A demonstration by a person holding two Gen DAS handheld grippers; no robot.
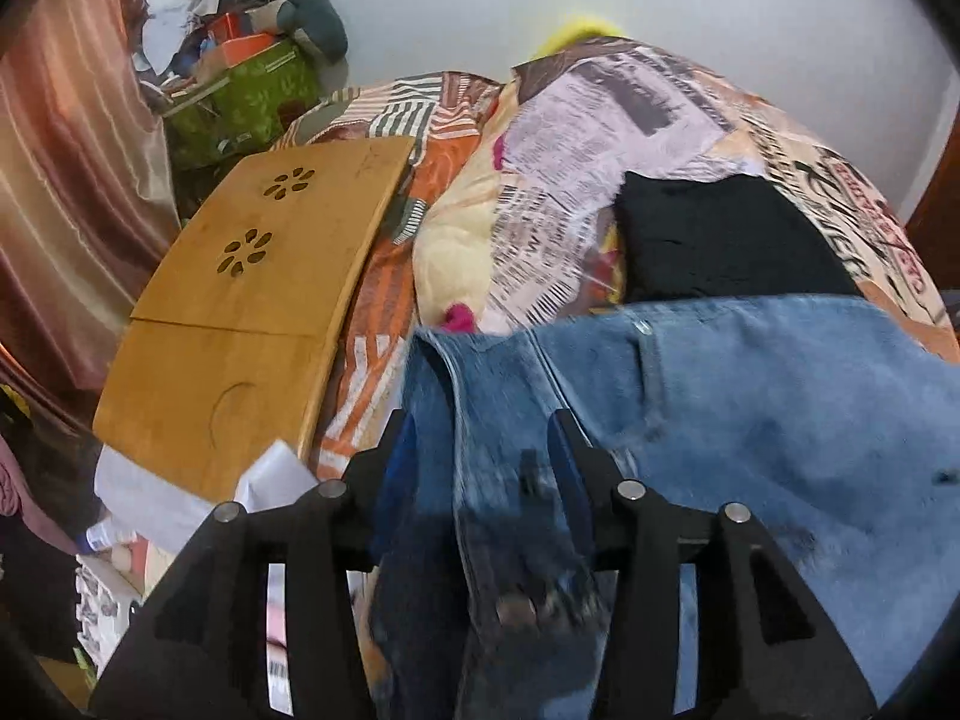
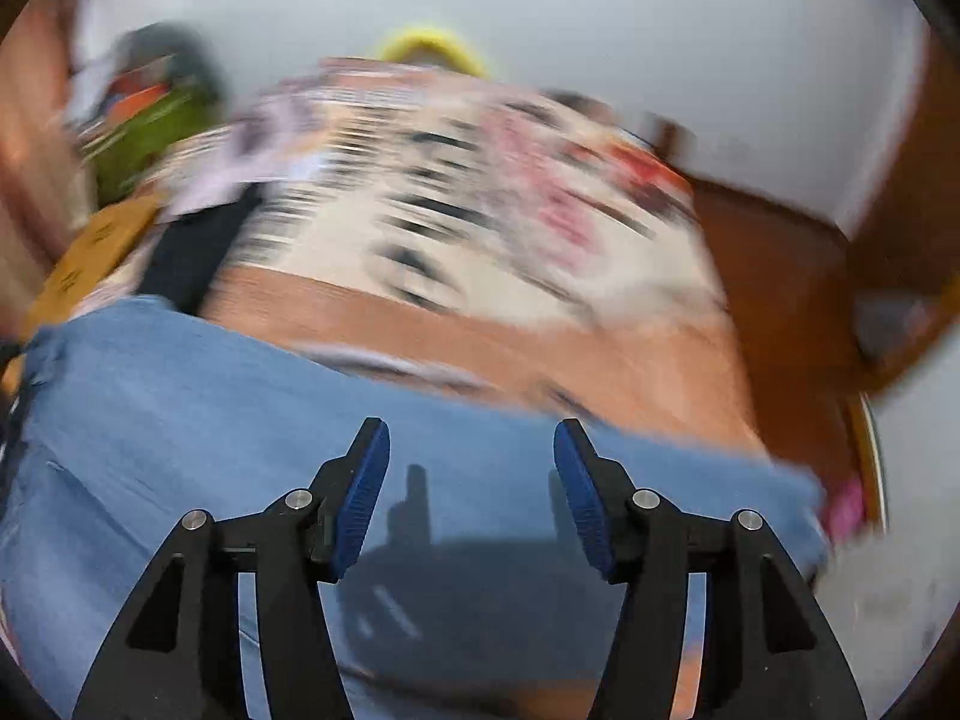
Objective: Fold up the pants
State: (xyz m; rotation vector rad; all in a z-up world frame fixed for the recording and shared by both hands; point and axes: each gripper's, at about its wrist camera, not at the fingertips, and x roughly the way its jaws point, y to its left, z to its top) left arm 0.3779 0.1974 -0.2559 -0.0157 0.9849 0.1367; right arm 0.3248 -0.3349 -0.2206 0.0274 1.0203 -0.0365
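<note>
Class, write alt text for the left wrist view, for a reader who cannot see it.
Open black left gripper with blue pads straddles a raised fold of blue denim jeans on a bed covered by a newspaper-print quilt. Behind the jeans lies a folded black garment; to the left sits a wooden lap tray with flower-shaped cutouts.

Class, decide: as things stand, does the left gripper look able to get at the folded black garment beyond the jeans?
Probably yes. The left gripper is open over the jeans, and nothing stands between it and the black garment lying uncovered on the bedspread.
</note>
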